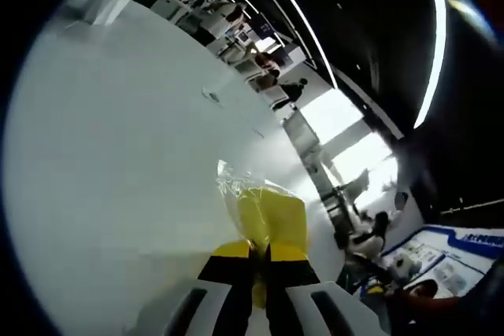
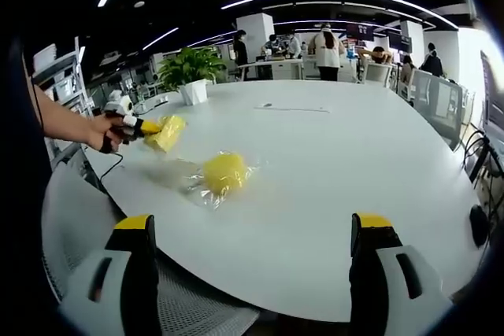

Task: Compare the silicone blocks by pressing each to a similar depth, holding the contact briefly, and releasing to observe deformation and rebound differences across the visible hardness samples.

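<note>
A white round table holds one bagged yellow silicone block near its edge; the right tool hangs released before it, while the left tool clamps another wrapped yellow block.

Two yellow silicone blocks, each wrapped in clear crinkled plastic, are showing. One block is lying on the white bench near its front edge, its loose wrap trailing off to the left across the surface. The other block is being held up off the bench at the far left, pinched between the left gripper's fingers; in the left gripper view this block is sticking out just past the yellow fingertips, its wrap bunching above it.
</note>
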